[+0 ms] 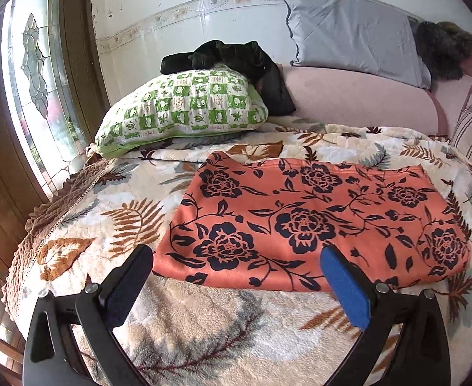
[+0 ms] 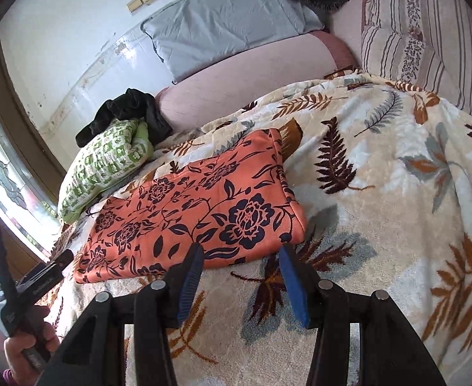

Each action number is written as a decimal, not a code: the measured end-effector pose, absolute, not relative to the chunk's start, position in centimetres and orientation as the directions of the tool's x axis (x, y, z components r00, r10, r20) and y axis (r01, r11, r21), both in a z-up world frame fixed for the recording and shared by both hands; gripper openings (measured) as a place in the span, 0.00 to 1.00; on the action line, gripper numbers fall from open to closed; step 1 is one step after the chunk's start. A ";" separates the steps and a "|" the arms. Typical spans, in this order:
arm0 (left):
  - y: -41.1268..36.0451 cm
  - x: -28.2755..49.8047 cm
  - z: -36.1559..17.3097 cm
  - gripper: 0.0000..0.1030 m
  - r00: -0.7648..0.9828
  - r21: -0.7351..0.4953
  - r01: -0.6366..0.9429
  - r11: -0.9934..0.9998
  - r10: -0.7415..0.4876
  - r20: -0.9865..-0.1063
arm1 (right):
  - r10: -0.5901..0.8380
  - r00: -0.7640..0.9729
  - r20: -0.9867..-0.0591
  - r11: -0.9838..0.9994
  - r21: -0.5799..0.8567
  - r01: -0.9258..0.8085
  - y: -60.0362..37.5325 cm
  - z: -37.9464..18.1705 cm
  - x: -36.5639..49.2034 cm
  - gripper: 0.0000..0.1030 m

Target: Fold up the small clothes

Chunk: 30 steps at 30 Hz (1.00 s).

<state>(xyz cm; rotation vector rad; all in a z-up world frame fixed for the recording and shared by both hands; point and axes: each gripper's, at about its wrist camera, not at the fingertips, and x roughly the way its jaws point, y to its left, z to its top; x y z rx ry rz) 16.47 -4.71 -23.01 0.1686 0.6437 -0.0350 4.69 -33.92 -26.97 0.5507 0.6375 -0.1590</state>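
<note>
On the bed's leaf-patterned blanket (image 1: pixel 204 321) lies the folded orange floral garment (image 1: pixel 306 222); left tool (image 1: pixel 237 265) spread wide, empty; right tool (image 2: pixel 240 259) half parted, gripping nothing; only its view shows the person's hand (image 2: pixel 27 350).

A: Your left hand (image 2: pixel 27 350) is cut off at the lower left of the right wrist view; only some fingers around the handle show.

B: And the left gripper (image 2: pixel 48 268) there?

A: You see it side-on at the left edge, so its fingertips can't be made out.

B: The folded orange garment (image 1: pixel 303 225)?

A: Its underside and inner layers are hidden, so what kind of garment it is can't be told.

B: The dark furry thing (image 1: pixel 441 50) in the upper right?

A: Part is behind the grey pillow (image 1: pixel 351 32); what it is stays unclear.

B: The black clothing (image 1: pixel 236 61)?

A: Bunched; its lower part drops behind the green checked pillow (image 1: pixel 184 106).
</note>
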 end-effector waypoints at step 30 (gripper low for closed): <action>-1.7 13.5 -18.4 1.00 0.854 0.151 0.021 0.988 0.061 -0.517 | 0.019 0.844 -0.535 0.953 0.265 0.147 -26.7 -25.0 8.1 0.55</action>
